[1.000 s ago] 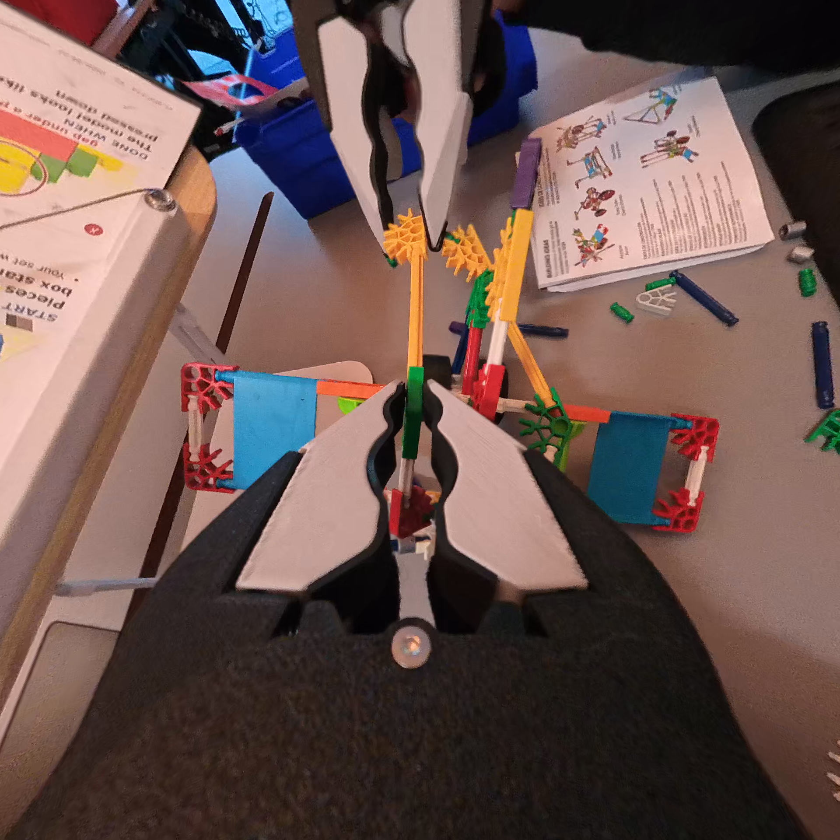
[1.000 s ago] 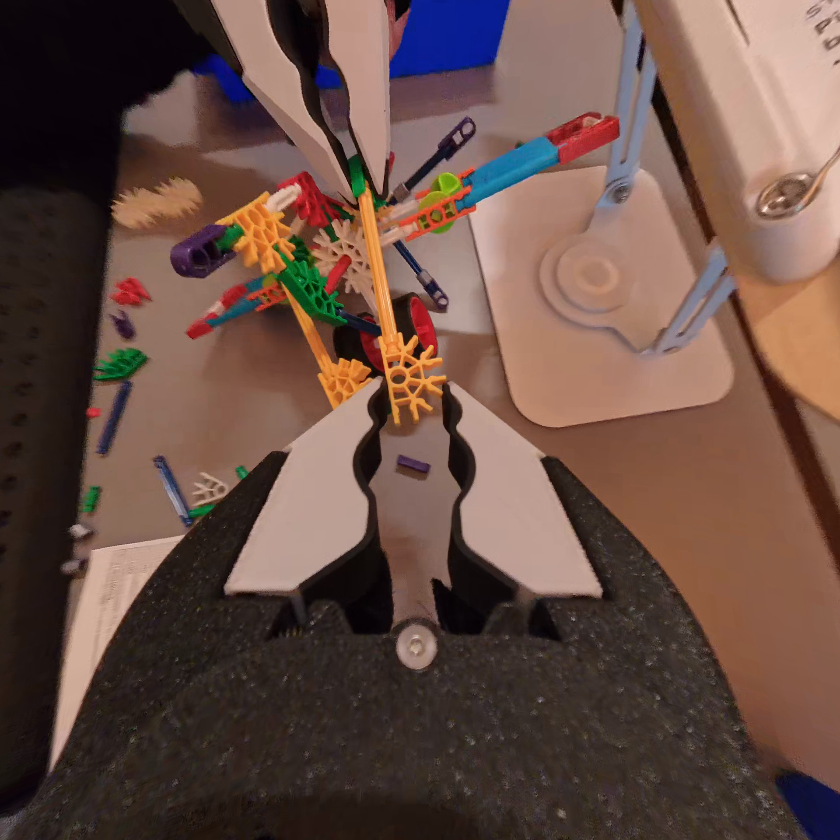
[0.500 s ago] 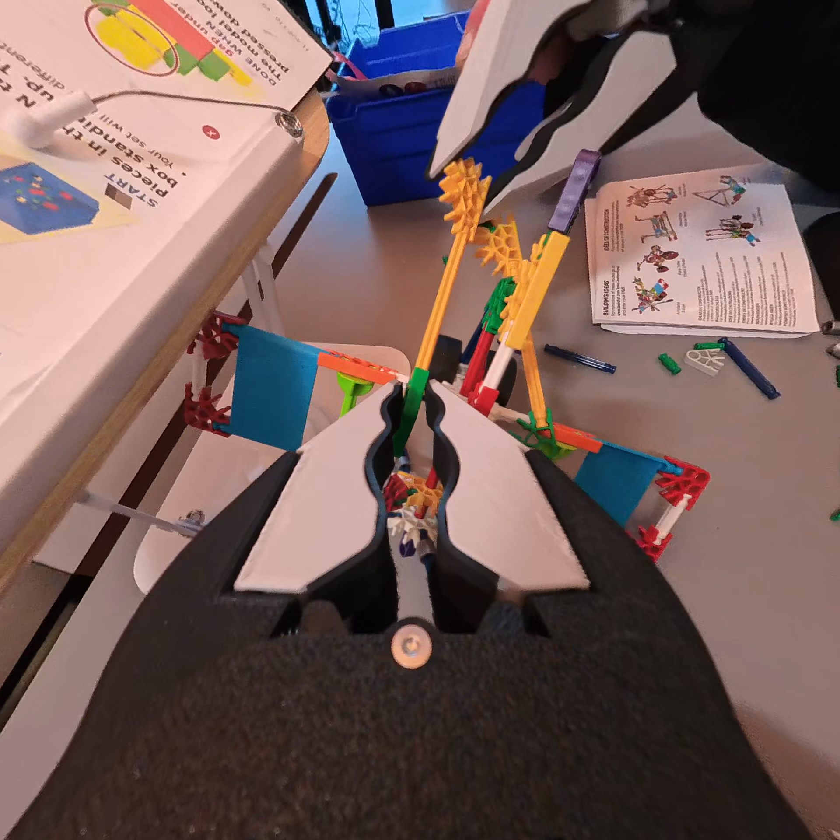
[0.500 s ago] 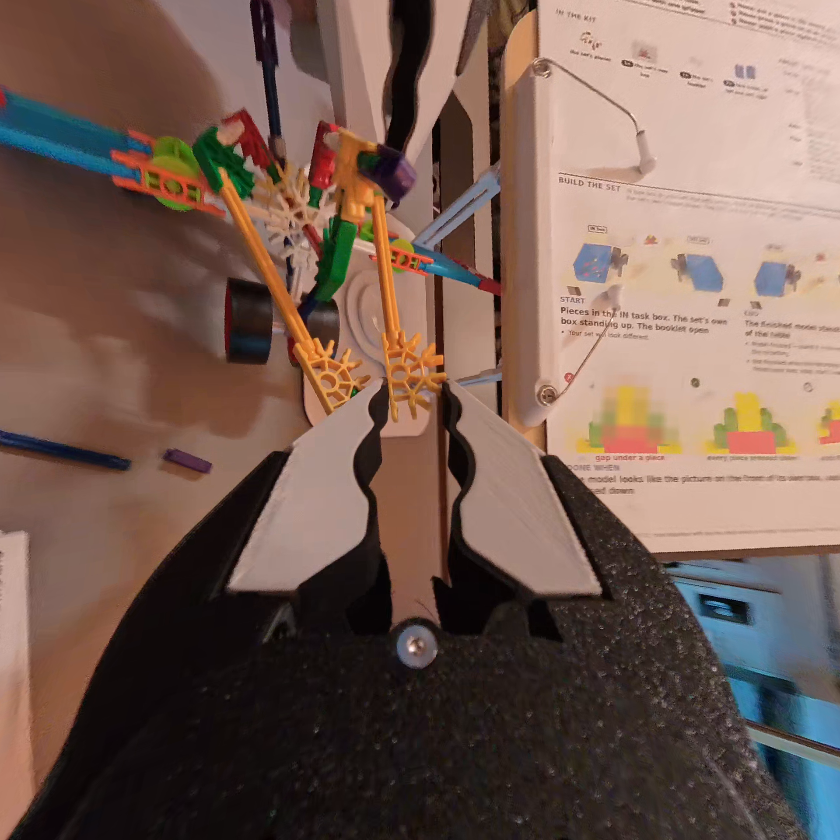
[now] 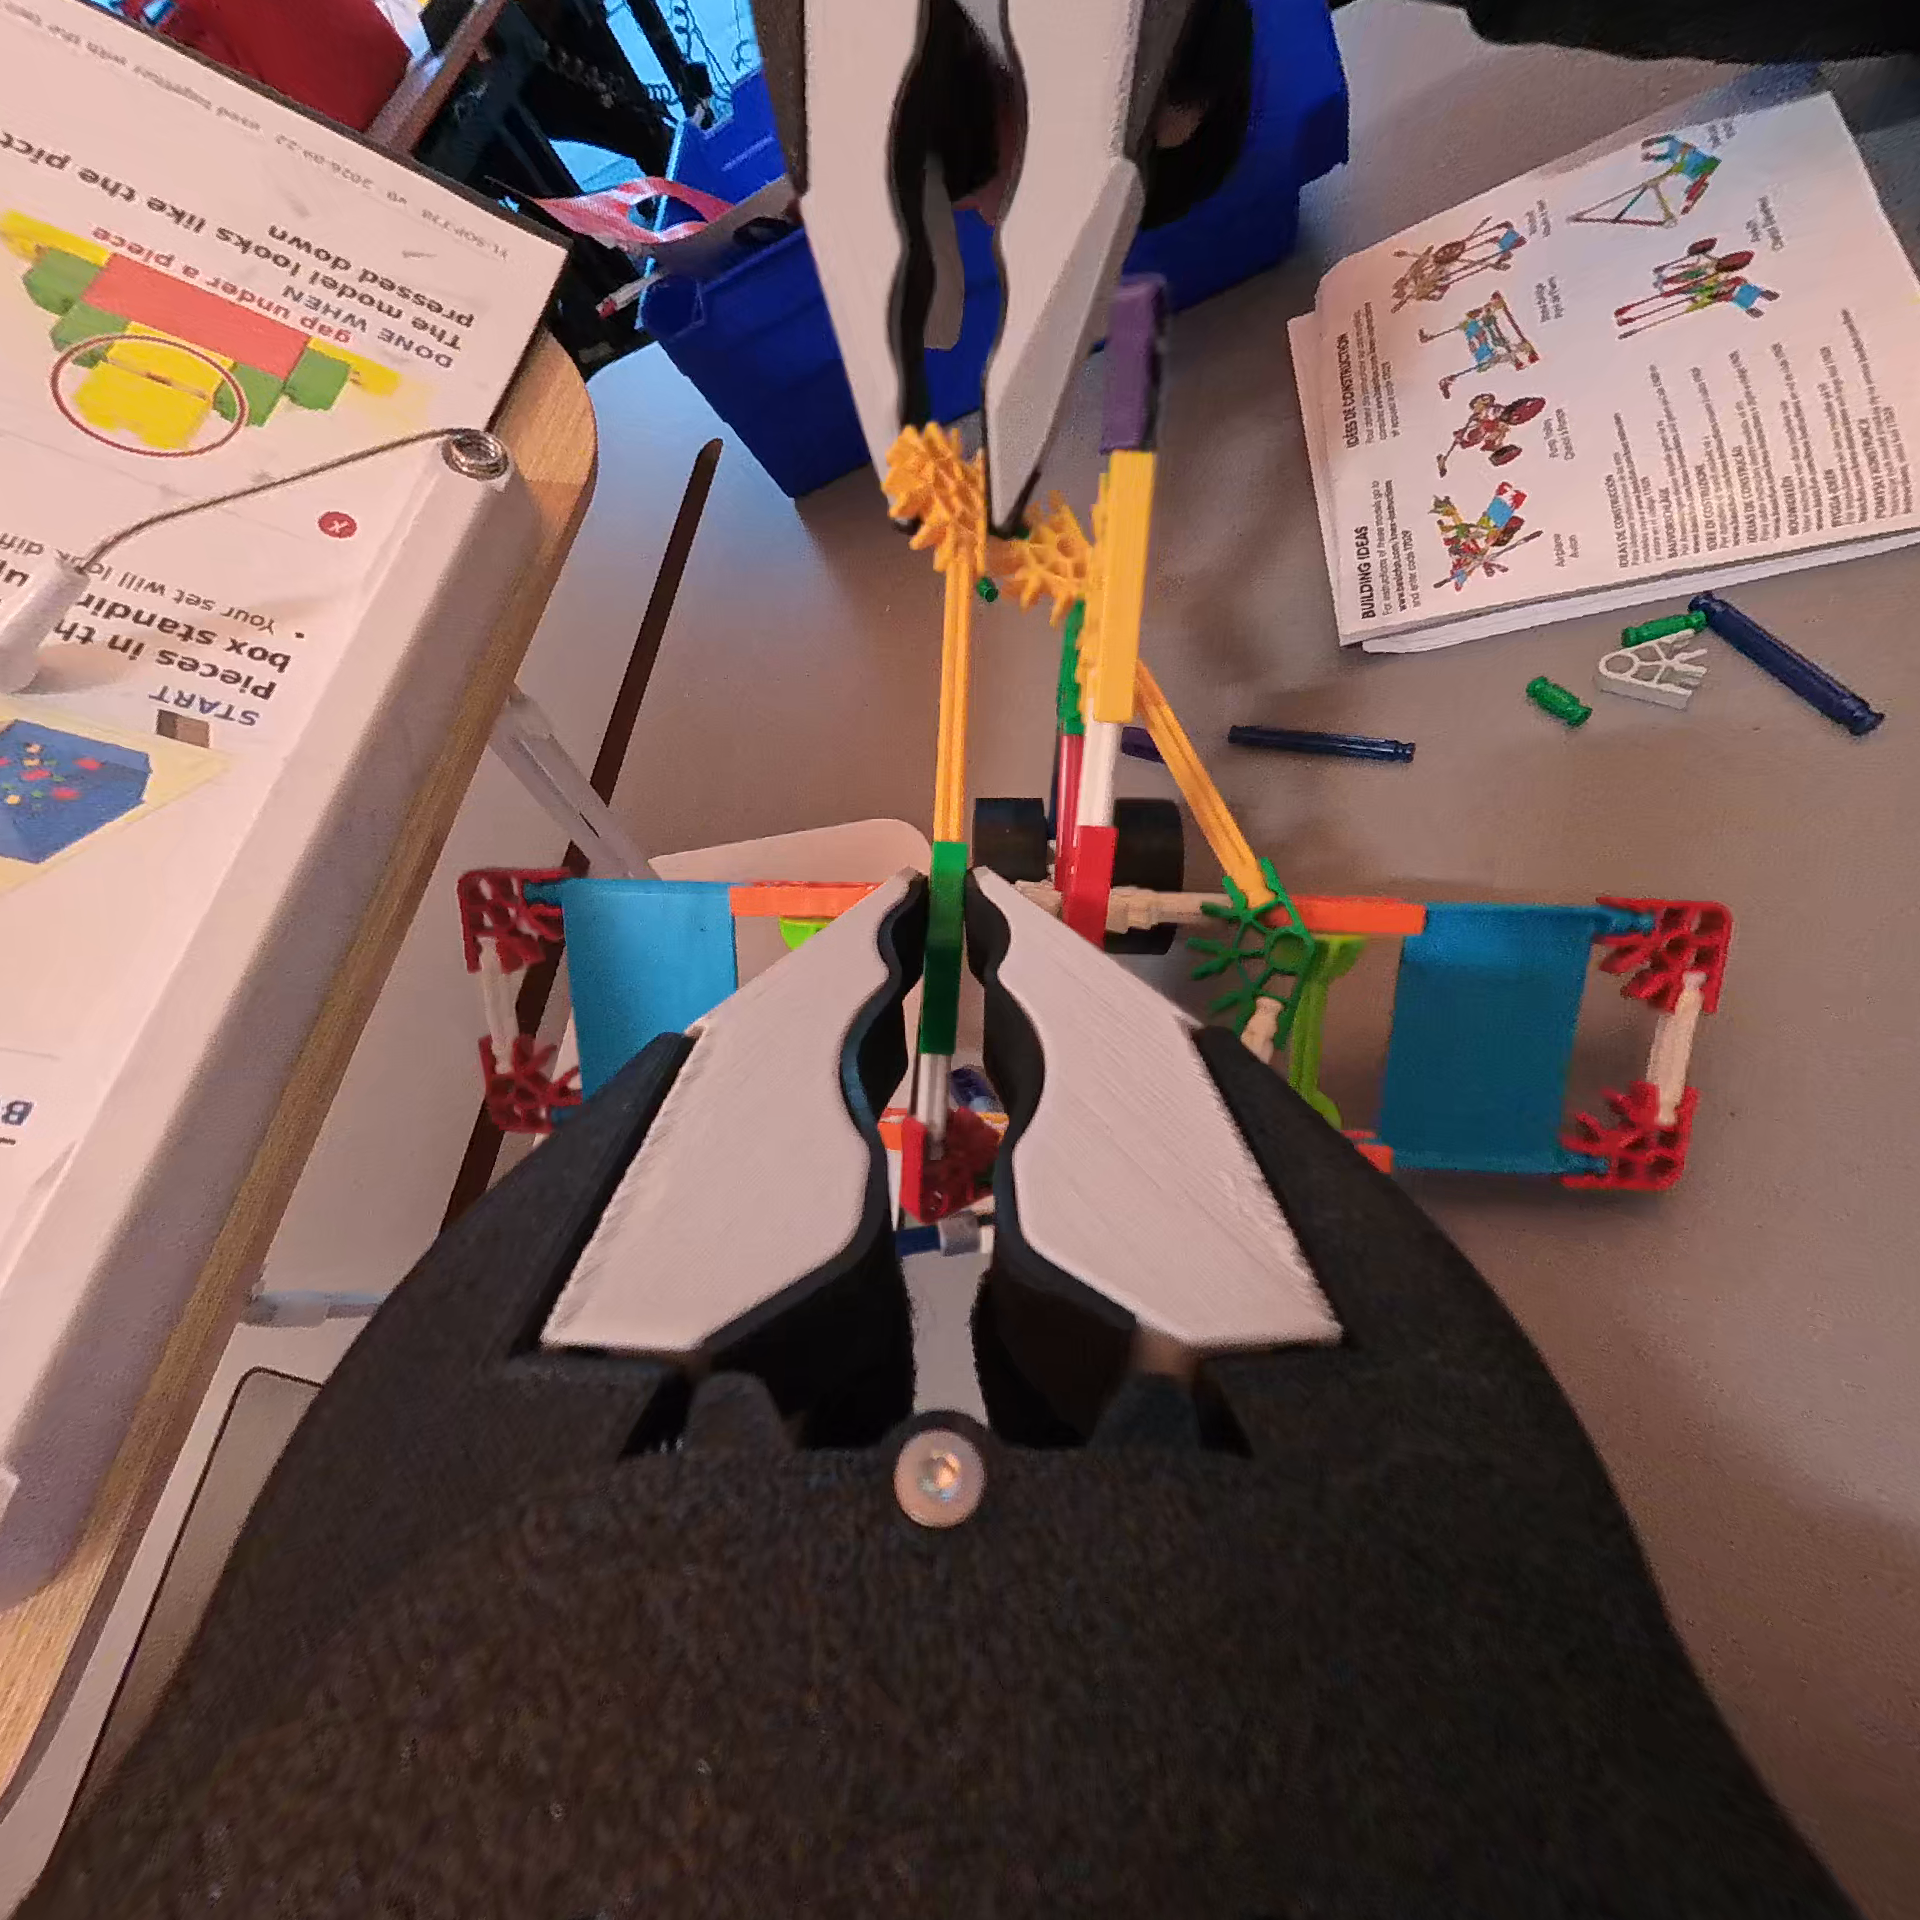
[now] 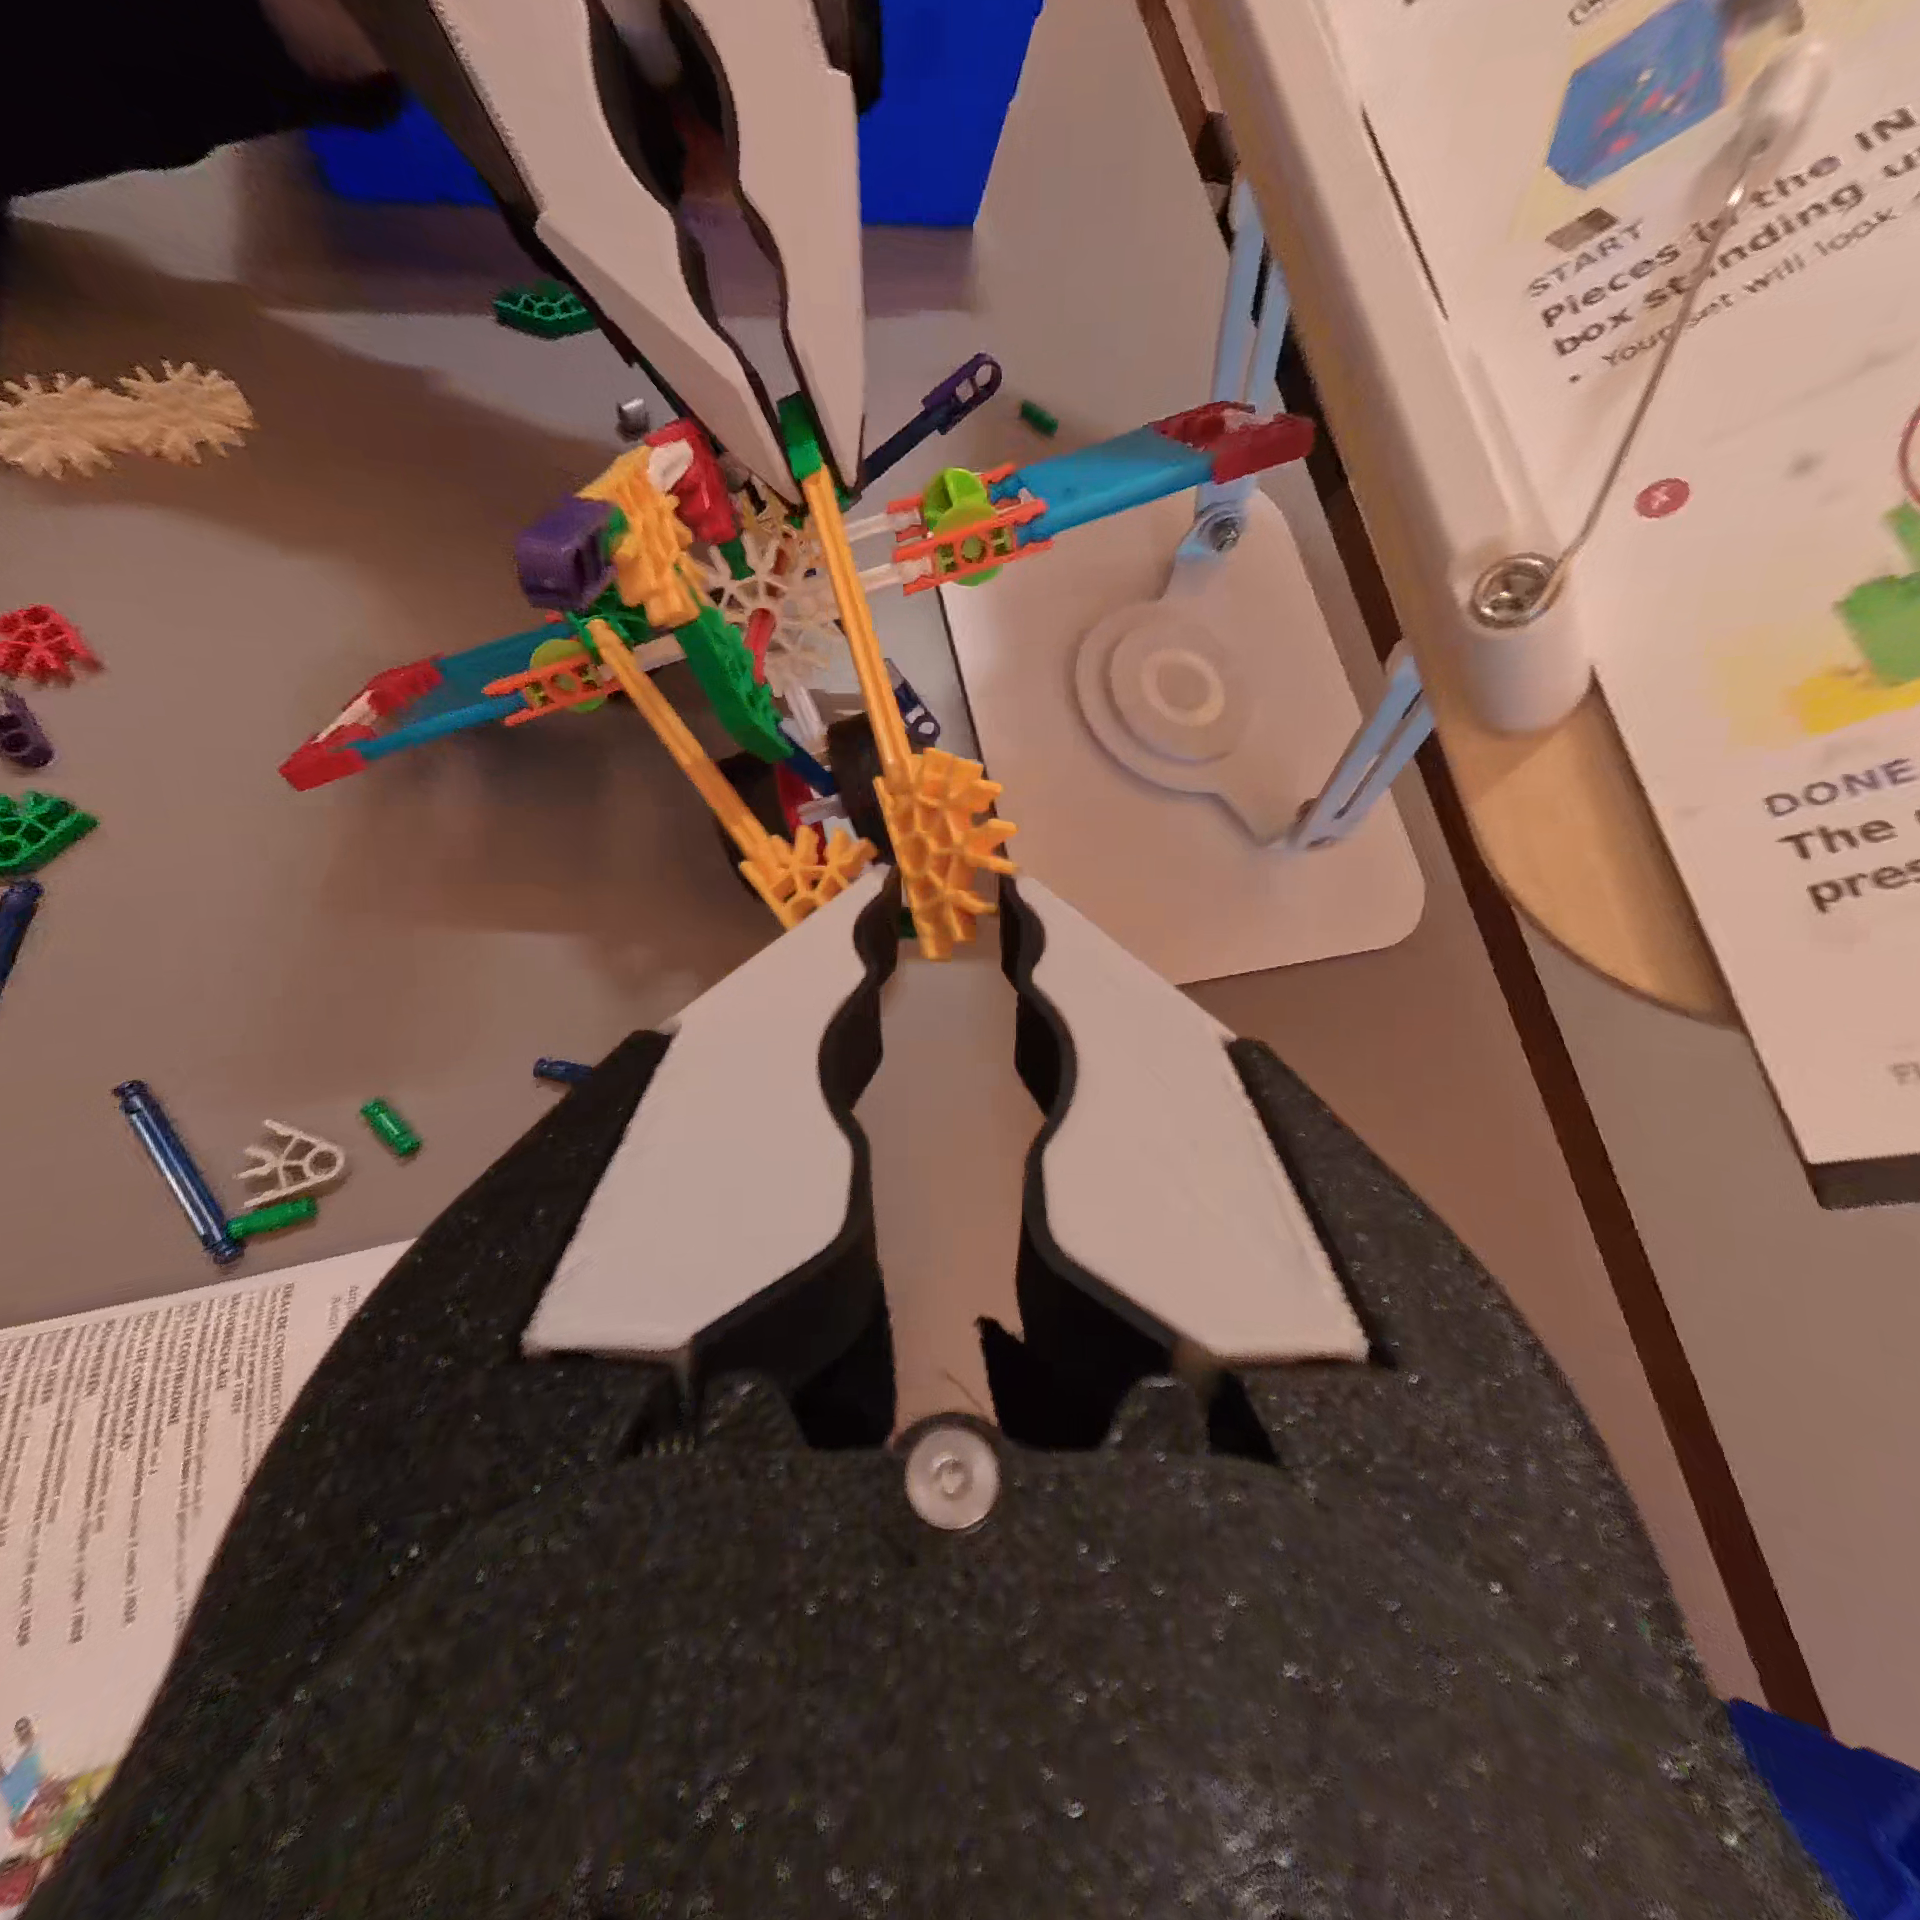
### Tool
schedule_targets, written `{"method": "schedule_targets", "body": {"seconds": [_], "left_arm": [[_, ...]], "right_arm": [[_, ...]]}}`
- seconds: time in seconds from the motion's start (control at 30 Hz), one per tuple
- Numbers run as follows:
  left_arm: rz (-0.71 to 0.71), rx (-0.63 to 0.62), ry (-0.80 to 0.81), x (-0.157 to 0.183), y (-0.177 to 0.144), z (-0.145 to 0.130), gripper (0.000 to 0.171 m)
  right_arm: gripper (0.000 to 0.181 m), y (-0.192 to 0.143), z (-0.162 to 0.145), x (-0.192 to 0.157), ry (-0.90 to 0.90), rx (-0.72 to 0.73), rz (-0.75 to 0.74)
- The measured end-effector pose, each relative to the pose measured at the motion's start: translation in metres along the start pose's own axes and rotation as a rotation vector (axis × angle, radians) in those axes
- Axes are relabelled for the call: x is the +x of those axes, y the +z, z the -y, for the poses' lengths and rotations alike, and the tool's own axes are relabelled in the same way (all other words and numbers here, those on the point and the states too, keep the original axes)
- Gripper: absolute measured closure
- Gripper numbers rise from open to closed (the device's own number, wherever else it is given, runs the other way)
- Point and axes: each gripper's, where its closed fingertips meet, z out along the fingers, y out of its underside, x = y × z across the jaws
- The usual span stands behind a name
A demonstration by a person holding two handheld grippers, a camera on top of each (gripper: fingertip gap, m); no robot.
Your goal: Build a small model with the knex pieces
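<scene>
An instruction board (image 5: 208,540) on a wooden-edged stand is seen at the far left of the left wrist view. Beside it, on the grey table (image 5: 1558,831), a multicoloured construction-toy model (image 5: 1091,914) is found, with blue panels and red corner connectors at both ends. The left gripper (image 5: 945,914) is clamped narrowly on the green connector (image 5: 943,956) at the base of a yellow rod (image 5: 951,707). At the rod's far end, a yellow snowflake connector (image 5: 930,488) is pinched between the fingers of the right gripper (image 5: 956,457); in the right wrist view this connector (image 6: 945,842) sits at that gripper's (image 6: 940,904) tips. To the right, a printed booklet (image 5: 1621,343) and loose blue and green rods are noted
</scene>
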Motion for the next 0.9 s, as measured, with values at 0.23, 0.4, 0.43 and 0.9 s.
{"method": "schedule_targets", "body": {"seconds": [0.23,0.4,0.43,0.9], "left_arm": [[0.006,0.01,-0.165,-0.015,-0.002,-0.007,0.164],[0.016,0.016,-0.28,-0.024,-0.001,-0.014,0.164],[0.025,0.018,-0.293,-0.027,-0.002,-0.015,0.165],[0.28,-0.132,0.266,-0.018,0.003,-0.004,0.166]], "right_arm": [[0.165,-0.001,0.015,0.012,-0.345,-0.004,-0.234],[0.166,0.0,0.026,0.029,-0.686,-0.092,-0.518],[0.166,0.0,0.029,0.032,-0.731,-0.099,-0.56],[0.127,-0.011,0.006,0.016,0.379,0.128,0.124]]}}
